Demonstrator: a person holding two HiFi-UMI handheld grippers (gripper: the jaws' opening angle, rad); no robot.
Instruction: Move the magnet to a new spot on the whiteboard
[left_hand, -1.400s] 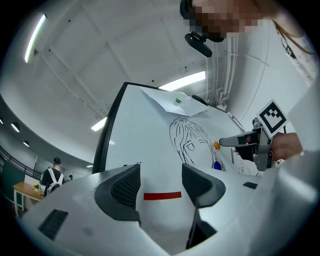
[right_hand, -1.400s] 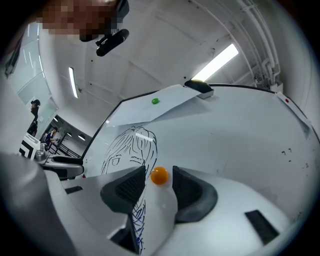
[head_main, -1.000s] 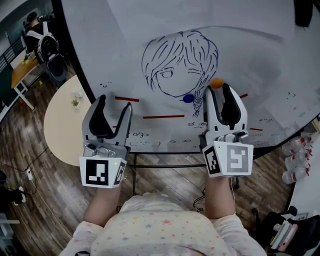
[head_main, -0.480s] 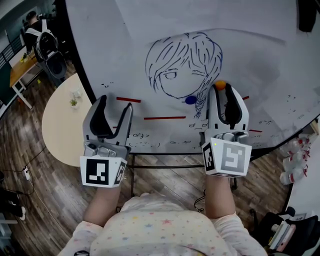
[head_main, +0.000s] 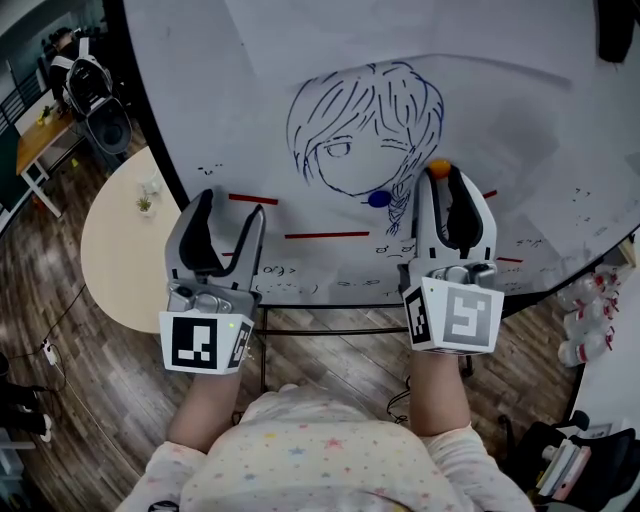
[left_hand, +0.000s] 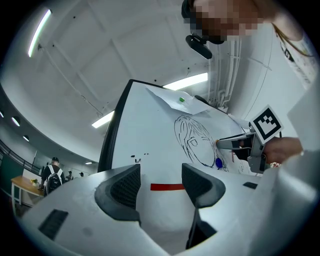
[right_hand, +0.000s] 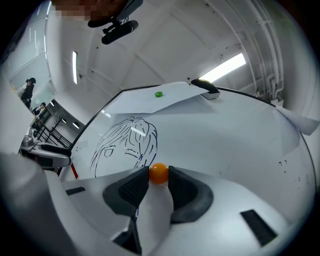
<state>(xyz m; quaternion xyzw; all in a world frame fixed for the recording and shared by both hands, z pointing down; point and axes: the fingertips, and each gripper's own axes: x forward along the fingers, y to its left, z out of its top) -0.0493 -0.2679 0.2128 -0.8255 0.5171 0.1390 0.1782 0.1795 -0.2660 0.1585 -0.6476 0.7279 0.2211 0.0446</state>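
Note:
The whiteboard (head_main: 520, 110) carries a blue line drawing of a girl's head. A round orange magnet (head_main: 438, 166) (right_hand: 159, 172) sits on the board just right of the drawing's braid. My right gripper (head_main: 438, 180) (right_hand: 159, 176) is shut on it, both pads touching its sides at the tips. A blue magnet (head_main: 377, 198) (left_hand: 218, 163) sits at the drawing's chin, left of the right gripper. My left gripper (head_main: 232, 205) (left_hand: 161, 180) is open and holds nothing, in front of the board's lower left near a red line (left_hand: 167, 187).
A green magnet (right_hand: 158, 94) pins a paper sheet near the board's top. A black eraser (right_hand: 206, 88) (head_main: 612, 30) lies at the top edge. Red strokes (head_main: 326, 235) mark the lower board. A round cream table (head_main: 120, 250) stands to the left, bottles (head_main: 590, 320) to the right.
The right gripper's jaws have come together on the orange magnet at the board. The left gripper has stayed where it was, open.

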